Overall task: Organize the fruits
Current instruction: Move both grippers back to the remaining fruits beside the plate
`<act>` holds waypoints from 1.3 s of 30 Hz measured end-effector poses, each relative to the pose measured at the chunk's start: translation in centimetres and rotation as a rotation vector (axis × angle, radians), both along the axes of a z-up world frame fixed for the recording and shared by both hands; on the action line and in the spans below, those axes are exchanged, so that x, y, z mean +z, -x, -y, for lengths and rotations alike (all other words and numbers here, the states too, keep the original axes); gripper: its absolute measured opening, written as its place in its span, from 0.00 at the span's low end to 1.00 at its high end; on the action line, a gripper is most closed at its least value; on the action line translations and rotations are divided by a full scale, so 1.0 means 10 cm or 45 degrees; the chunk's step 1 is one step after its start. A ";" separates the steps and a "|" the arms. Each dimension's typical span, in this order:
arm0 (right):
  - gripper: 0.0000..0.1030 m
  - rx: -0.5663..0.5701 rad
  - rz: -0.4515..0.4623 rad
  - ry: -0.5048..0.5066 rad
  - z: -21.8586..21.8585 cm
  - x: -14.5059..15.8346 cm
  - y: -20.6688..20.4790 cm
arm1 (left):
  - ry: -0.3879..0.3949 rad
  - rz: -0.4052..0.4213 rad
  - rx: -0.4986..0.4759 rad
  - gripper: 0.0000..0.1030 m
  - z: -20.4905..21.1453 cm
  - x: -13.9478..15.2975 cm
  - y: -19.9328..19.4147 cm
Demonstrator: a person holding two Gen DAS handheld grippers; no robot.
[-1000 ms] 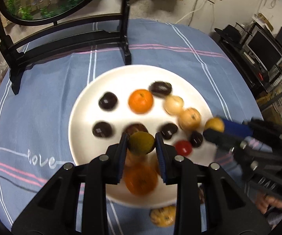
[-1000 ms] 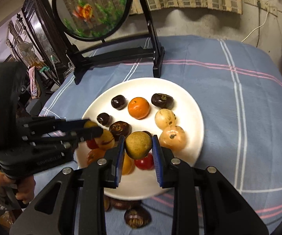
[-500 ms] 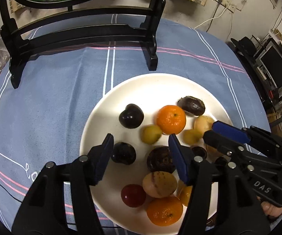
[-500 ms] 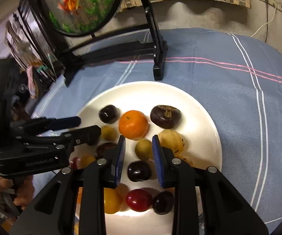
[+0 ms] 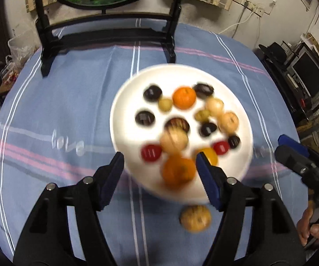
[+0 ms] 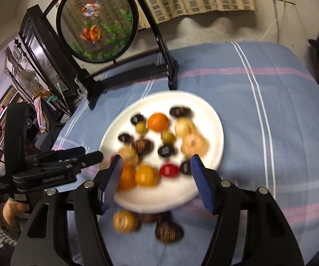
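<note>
We see our left gripper (image 5: pixel 159 168) spread wide above the white plate's (image 5: pixel 126 102) near edge, holding nothing.

Both grippers are the same build: matte black plastic arms with chunky angular frames, round silver screw heads at the joints, and ribbed blue pads on the inner fingers. The left gripper (image 5: pixel 160 173) has whitish lettering on its side, too blurry to read. The right gripper (image 6: pixel 156 178) looks identical. Bare skin on both hands, and a grey knitted cuff at the left wrist.
</note>
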State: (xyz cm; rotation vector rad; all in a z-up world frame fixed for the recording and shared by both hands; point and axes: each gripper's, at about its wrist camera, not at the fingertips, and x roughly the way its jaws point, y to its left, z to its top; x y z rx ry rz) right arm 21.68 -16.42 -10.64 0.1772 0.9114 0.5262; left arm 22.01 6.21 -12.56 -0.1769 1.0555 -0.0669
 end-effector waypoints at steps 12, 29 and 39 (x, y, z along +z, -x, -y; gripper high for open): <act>0.64 0.080 -0.114 0.196 0.03 -0.22 1.05 | -0.052 -0.096 -0.102 0.80 0.45 -0.18 0.97; 0.71 0.011 -0.063 0.194 0.26 -0.05 1.34 | -0.098 -0.035 -0.108 0.88 0.55 -0.02 1.12; 0.71 0.150 -0.195 0.267 0.03 -0.30 1.38 | -0.121 -0.052 -0.083 0.90 0.50 -0.05 1.16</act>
